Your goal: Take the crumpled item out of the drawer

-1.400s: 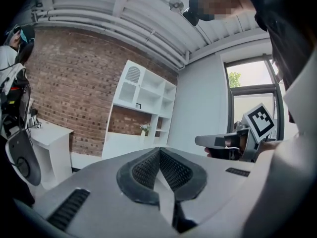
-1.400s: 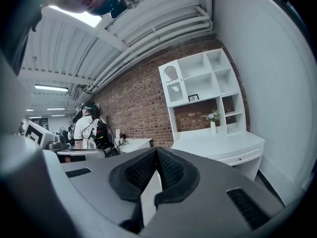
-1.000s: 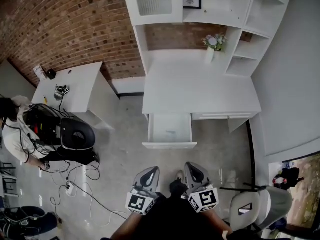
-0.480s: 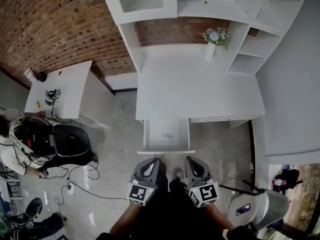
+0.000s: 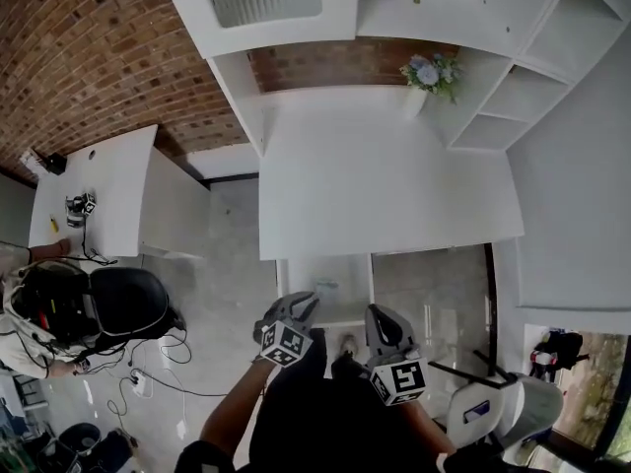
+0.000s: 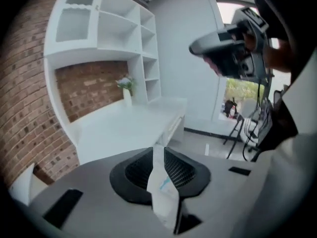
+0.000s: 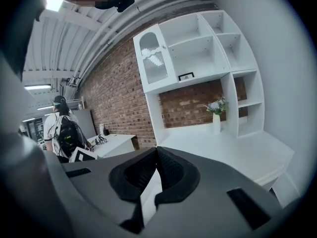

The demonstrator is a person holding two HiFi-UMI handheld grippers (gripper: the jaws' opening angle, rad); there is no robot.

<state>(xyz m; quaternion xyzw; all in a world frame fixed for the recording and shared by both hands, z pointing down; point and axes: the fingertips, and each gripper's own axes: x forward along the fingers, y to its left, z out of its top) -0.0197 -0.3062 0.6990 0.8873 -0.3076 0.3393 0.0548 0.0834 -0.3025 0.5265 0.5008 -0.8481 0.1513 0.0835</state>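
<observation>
- The drawer [image 5: 350, 276] stands pulled out from under the white desk [image 5: 385, 195]. Its back part is hidden beneath the desktop.
- A small pale mark with a bluish touch [image 5: 328, 287] lies on the drawer floor. I judge it to be the crumpled item, though it is too small to make out its shape.
- The left gripper [image 5: 299, 305] is tilted down over the drawer's front left corner. Its jaws have just been opening and stand only a narrow slit apart. Nothing is held between them, and only a white surface with a bluish fleck shows through the gap.
- The right gripper [image 5: 380, 315] hangs beside the drawer's front right corner. Its jaw tips are together and it holds nothing.
- Risk: so narrow a gap may not fit round a crumpled thing. The tips would then shove the item back under the desktop, out of sight from the head view.
- Risk: a descending gripper may knock the drawer's front edge, nudging the drawer inward and narrowing the way in.
- Risk: a pinch that catches only a loose fold would likely let so light an item slip free as it is lifted over the rim.
- The right gripper, idle where it is, does nothing to steady the drawer against such a bump.
</observation>
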